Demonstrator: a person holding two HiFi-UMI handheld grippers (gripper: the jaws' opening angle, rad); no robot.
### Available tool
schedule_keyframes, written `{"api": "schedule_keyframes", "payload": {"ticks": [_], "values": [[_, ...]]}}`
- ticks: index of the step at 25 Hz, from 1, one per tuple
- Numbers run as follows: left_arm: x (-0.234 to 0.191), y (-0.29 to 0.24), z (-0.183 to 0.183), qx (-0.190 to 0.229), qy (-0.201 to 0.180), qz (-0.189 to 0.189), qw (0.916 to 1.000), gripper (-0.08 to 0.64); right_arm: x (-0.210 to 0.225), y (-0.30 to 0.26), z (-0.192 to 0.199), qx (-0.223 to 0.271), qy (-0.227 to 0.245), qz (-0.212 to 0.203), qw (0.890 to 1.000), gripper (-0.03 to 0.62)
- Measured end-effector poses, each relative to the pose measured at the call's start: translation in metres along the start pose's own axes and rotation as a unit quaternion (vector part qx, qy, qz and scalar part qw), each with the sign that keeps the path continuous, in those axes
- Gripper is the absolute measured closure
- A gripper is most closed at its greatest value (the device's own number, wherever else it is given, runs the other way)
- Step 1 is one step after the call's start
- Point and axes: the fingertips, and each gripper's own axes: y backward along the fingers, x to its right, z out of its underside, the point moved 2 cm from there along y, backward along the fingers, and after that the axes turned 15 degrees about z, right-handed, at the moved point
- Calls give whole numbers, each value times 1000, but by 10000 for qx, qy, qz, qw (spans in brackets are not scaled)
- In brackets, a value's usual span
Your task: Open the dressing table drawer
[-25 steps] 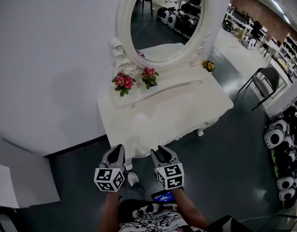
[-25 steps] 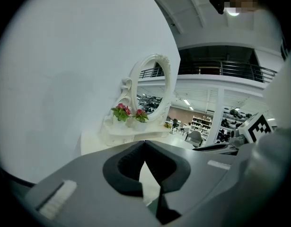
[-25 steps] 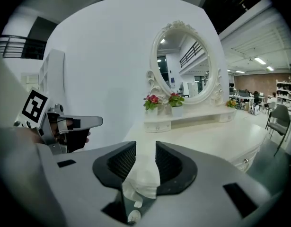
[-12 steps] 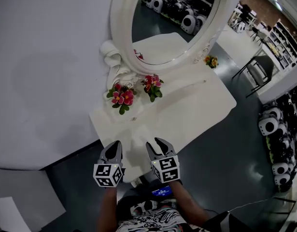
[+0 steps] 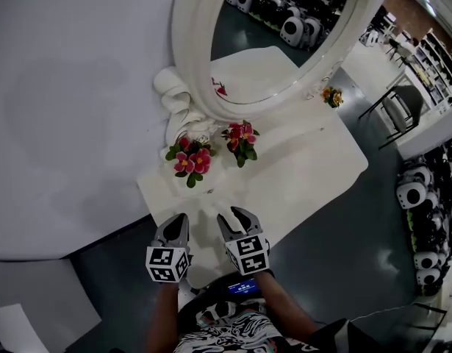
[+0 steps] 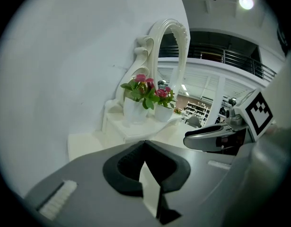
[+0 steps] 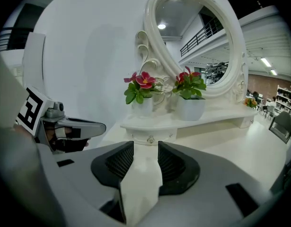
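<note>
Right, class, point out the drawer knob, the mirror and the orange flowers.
drawer knob (image 7: 150,139), right gripper view, its round front.
mirror (image 7: 197,41), right gripper view, the glass centre.
orange flowers (image 5: 331,95), head view, the blooms.

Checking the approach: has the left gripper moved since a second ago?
Yes. The left gripper has moved forward from the table's front edge to over its top, nearer the flowers.

My left gripper (image 5: 178,220) points forward and slightly down, jaw tips together. My right gripper (image 5: 231,215), just beside it, points likewise; its jaws are opening with nothing between them
</note>
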Motion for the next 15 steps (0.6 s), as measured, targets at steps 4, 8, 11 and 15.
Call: {"api": "schedule_keyframes", "payload": {"ticks": [4,8,11,15], "values": [[-8,-11,7,-104,111,-9,9999,557,-4,-19,3,-63,71,-119,9999,433],[-20,-25,16,-239,149,-12,9996,557,-8,-42,8,-99,247,-203,9994,434],[-27,-29,23,-312,257,-49,9992,557,-11,-59,15,-210,278,-243,9991,434],[-30,-31,27,-386,367,-52,9986,557,-14,-80,20,-304,254,-298,9988,430]]}}
